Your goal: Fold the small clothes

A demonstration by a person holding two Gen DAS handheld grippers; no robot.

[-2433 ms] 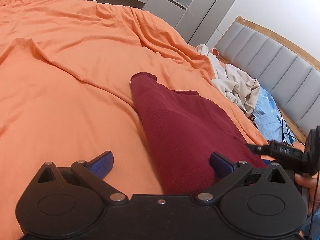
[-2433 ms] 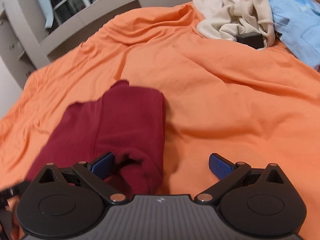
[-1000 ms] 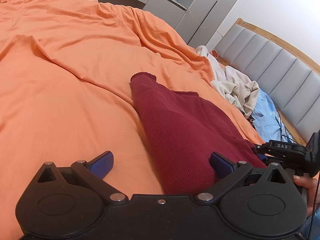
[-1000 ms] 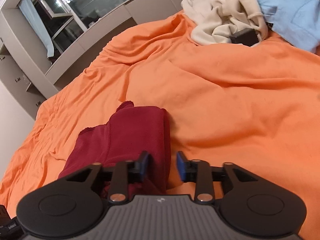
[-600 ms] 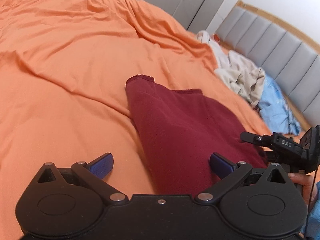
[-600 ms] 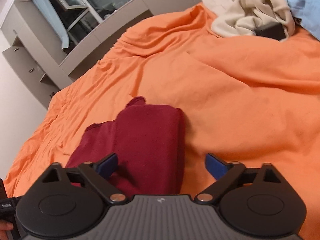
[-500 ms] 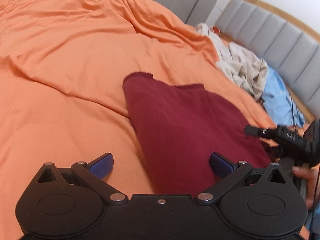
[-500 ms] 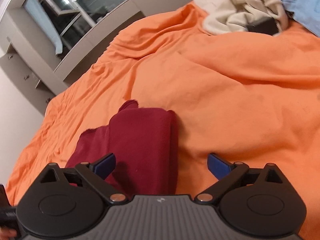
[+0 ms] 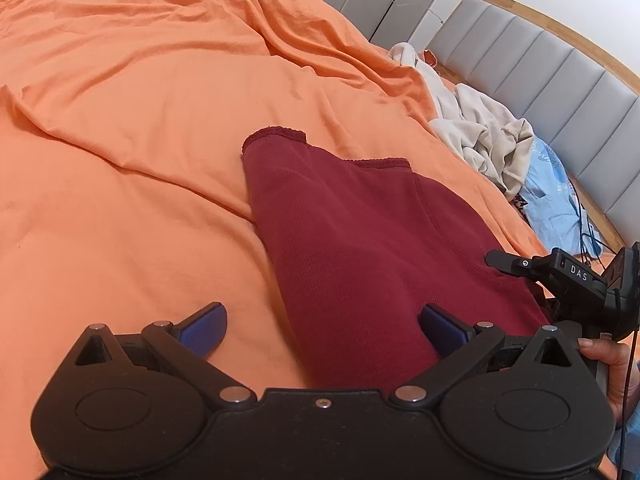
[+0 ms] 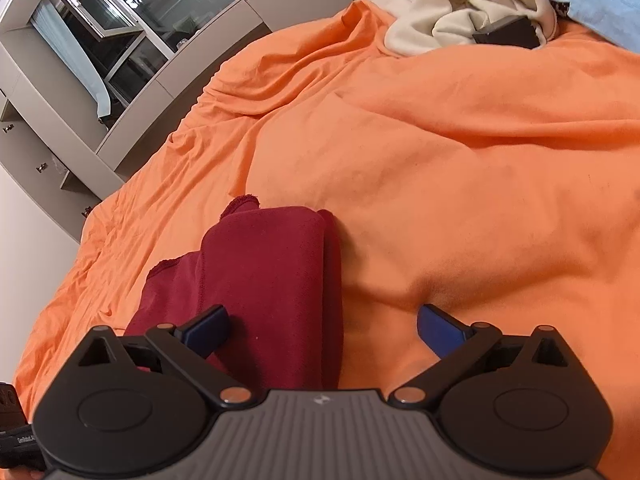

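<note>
A dark red knit garment (image 9: pixel 360 240) lies folded lengthwise on the orange bedsheet (image 9: pixel 140 100). It also shows in the right wrist view (image 10: pixel 264 280), with a folded edge on its right side. My left gripper (image 9: pixel 322 326) is open and empty, low over the garment's near left edge. My right gripper (image 10: pixel 322 326) is open and empty, straddling the garment's near right edge. The right gripper's body (image 9: pixel 576 284) and the hand holding it show at the right of the left wrist view.
A cream garment (image 9: pixel 484 136) and a light blue garment (image 9: pixel 552 196) are piled by the grey padded headboard (image 9: pixel 540 64). In the right wrist view the cream pile (image 10: pixel 452 4) holds a dark flat object (image 10: pixel 508 34). Grey cabinets and a window (image 10: pixel 120 28) stand beyond the bed.
About a second ago the right gripper was shut on the garment's folded edge; it has opened and let go. The left gripper stayed open and shifted slightly over the garment.
</note>
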